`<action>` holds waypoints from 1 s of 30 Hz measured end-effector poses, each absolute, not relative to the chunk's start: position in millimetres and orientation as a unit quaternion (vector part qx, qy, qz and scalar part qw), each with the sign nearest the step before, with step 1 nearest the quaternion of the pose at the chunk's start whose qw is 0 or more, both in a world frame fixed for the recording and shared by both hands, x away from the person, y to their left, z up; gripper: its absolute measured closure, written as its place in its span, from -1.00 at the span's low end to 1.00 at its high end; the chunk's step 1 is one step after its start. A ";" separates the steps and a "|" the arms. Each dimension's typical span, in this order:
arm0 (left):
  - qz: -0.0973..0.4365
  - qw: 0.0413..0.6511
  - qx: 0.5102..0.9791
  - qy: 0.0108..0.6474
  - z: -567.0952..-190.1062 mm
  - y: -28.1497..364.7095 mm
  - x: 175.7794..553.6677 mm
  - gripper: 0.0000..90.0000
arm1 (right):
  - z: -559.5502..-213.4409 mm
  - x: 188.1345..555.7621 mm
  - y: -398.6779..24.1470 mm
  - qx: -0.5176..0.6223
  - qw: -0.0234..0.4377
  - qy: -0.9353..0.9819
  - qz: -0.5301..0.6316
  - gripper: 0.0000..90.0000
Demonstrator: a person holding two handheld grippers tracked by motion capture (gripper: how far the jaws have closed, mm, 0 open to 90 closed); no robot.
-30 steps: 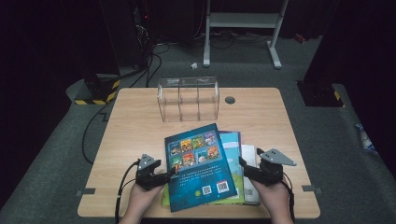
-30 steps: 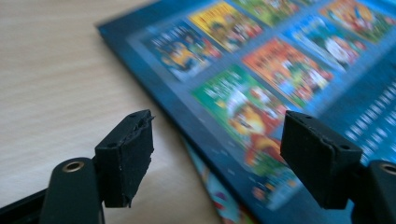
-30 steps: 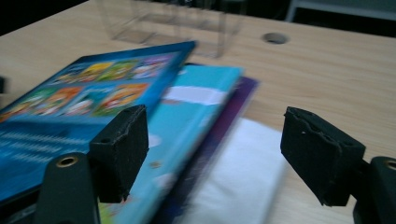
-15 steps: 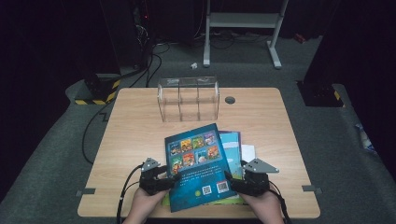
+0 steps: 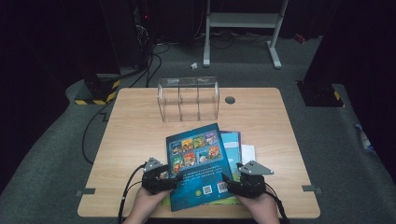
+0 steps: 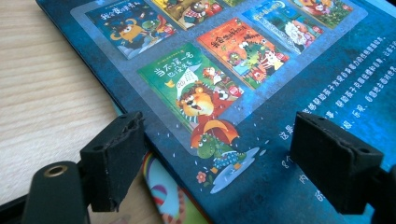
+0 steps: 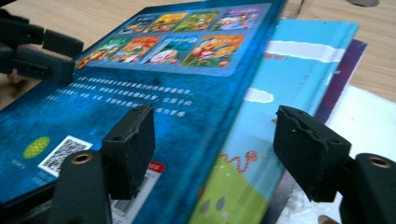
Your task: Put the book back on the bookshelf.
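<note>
A dark blue picture book (image 5: 198, 163) lies back cover up on top of a small stack near the table's front edge; its cover shows again, close up (image 6: 261, 70) (image 7: 154, 88). My left gripper (image 5: 173, 180) (image 6: 224, 163) stands open astride the book's left edge; its jaws have just been opening and neither pad presses on the cover. My right gripper (image 5: 227, 181) (image 7: 219, 151) is open astride the book's right edge. Its jaws have just been closing, but a gap remains on both sides.
Under the blue book lie a light blue book (image 5: 232, 144) (image 7: 289, 74), a white sheet (image 5: 248, 153) and a colourful book (image 6: 163, 196). A clear acrylic divider rack (image 5: 189, 98) stands at the back of the wooden table (image 5: 135, 130), beside a cable hole (image 5: 229, 100).
My right gripper has moved left and nearer the person, up to the book's right edge. The left gripper has stayed at the left edge. The book has not shifted.
</note>
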State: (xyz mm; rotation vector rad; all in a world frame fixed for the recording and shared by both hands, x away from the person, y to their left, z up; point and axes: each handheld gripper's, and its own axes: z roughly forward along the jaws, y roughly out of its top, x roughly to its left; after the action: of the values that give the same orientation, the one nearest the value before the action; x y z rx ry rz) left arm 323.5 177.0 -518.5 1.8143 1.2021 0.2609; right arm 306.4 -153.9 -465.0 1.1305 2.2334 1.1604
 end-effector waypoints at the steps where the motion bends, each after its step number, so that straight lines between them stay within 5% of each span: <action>1: 0.102 0.459 0.735 0.489 -518.1 175.3 323.8 -0.56 | -464.9 305.2 -153.4 0.404 0.189 0.795 0.411 -0.34; 22: 0.108 0.470 0.754 0.446 -507.2 136.2 343.6 -0.45 | -462.1 276.3 -182.1 0.436 0.184 0.775 0.420 -0.09; 30: 0.104 0.465 0.754 0.452 -504.9 137.9 339.6 -0.39 | -460.4 284.5 -188.4 0.443 0.176 0.771 0.422 -0.20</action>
State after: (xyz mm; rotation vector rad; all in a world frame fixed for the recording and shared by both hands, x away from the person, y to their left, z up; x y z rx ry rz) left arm 339.6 137.9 -504.9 1.8521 1.1090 0.2559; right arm 284.5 -188.4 -460.4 1.2532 2.1841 1.1957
